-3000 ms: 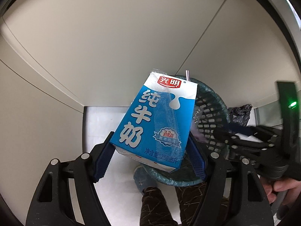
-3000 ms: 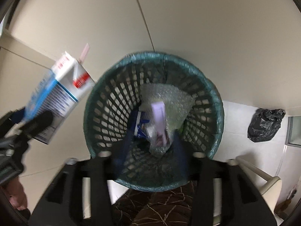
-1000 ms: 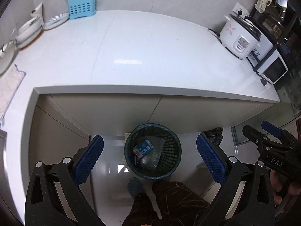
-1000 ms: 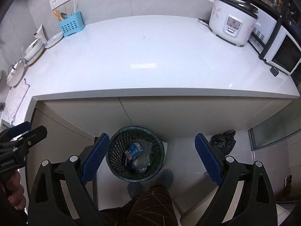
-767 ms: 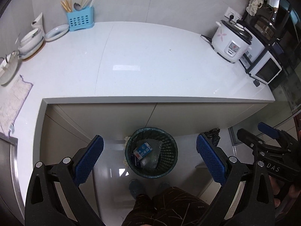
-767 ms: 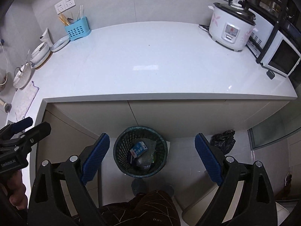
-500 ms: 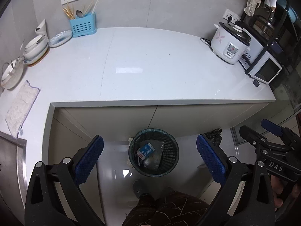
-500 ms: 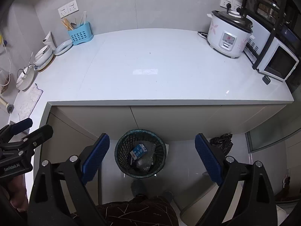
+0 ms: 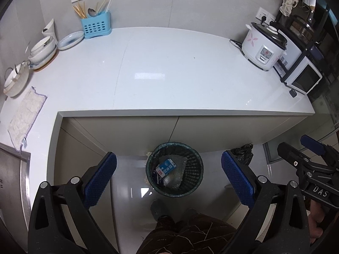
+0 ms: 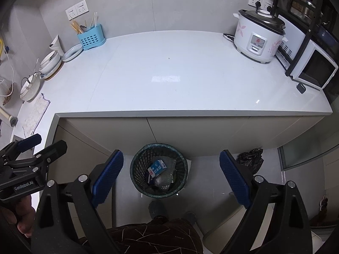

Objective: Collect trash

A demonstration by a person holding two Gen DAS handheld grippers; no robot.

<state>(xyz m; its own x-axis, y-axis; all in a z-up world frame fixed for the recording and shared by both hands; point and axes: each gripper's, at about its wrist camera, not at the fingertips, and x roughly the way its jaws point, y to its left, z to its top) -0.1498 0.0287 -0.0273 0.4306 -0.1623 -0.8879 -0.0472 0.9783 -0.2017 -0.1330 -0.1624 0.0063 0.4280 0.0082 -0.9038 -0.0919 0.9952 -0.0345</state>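
Observation:
A dark green mesh trash basket (image 9: 191, 154) stands on the floor under the counter edge; it also shows in the right wrist view (image 10: 137, 158). A blue and white milk carton (image 9: 166, 167) lies inside it on crumpled clear plastic, also seen in the right wrist view (image 10: 156, 167). My left gripper (image 9: 168, 176) is open and empty, high above the basket. My right gripper (image 10: 171, 175) is open and empty, also high above it. Each gripper shows at the edge of the other's view.
A white countertop (image 9: 161, 74) carries a rice cooker (image 9: 263, 46), a microwave (image 9: 303, 78), a blue utensil holder (image 9: 95, 26), bowls and plates (image 9: 42, 50) and a cloth (image 9: 25, 116). A black trash bag (image 9: 243, 152) lies on the floor right of the basket. My legs are below.
The left gripper let go of the milk carton, which now lies in the basket. Both grippers have risen well above the counter and stay open.

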